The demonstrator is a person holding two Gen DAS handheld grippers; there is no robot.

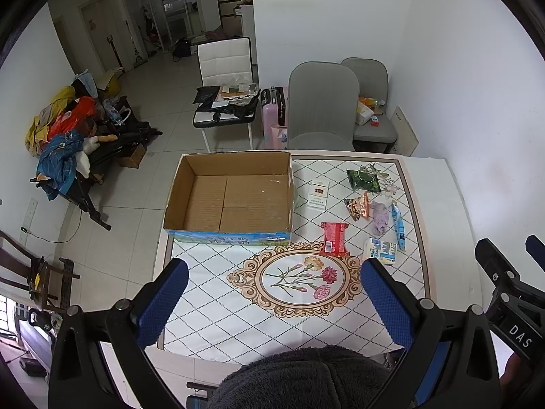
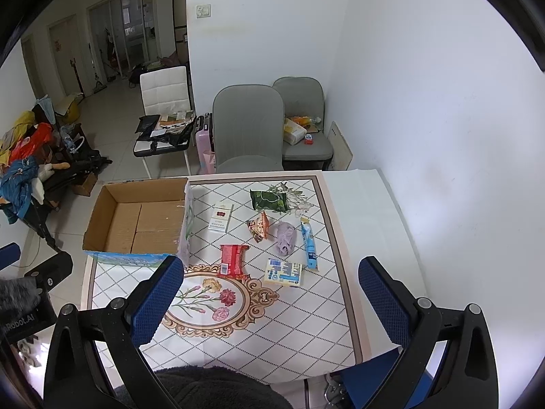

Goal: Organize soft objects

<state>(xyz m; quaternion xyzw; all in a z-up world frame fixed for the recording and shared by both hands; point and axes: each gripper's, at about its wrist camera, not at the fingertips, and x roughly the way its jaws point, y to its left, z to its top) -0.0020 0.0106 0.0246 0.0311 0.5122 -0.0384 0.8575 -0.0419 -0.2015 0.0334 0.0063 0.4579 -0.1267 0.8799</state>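
Observation:
An empty cardboard box (image 1: pixel 231 201) (image 2: pixel 143 221) stands at the table's far left. To its right lie a red packet (image 1: pixel 334 238) (image 2: pixel 232 259), a green packet (image 1: pixel 362 180) (image 2: pixel 270 200), an orange snack bag (image 1: pixel 357 207) (image 2: pixel 259 226), a purple soft cloth (image 1: pixel 379 217) (image 2: pixel 286 238), a blue tube (image 1: pixel 398 226) (image 2: pixel 309 243), a tissue pack (image 1: pixel 380 250) (image 2: pixel 283 272) and a white carton (image 1: pixel 317 194) (image 2: pixel 221 218). My left gripper (image 1: pixel 274 289) and right gripper (image 2: pixel 270 289) are open and empty, held above the near side of the table.
The table (image 1: pixel 211 310) (image 2: pixel 361 204) has a diamond-pattern cloth and stands against a white wall on the right. Two grey chairs (image 1: pixel 323 109) (image 2: pixel 248 126) stand behind it. A dark fluffy garment (image 1: pixel 299 378) (image 2: pixel 204 388) shows at the bottom edge.

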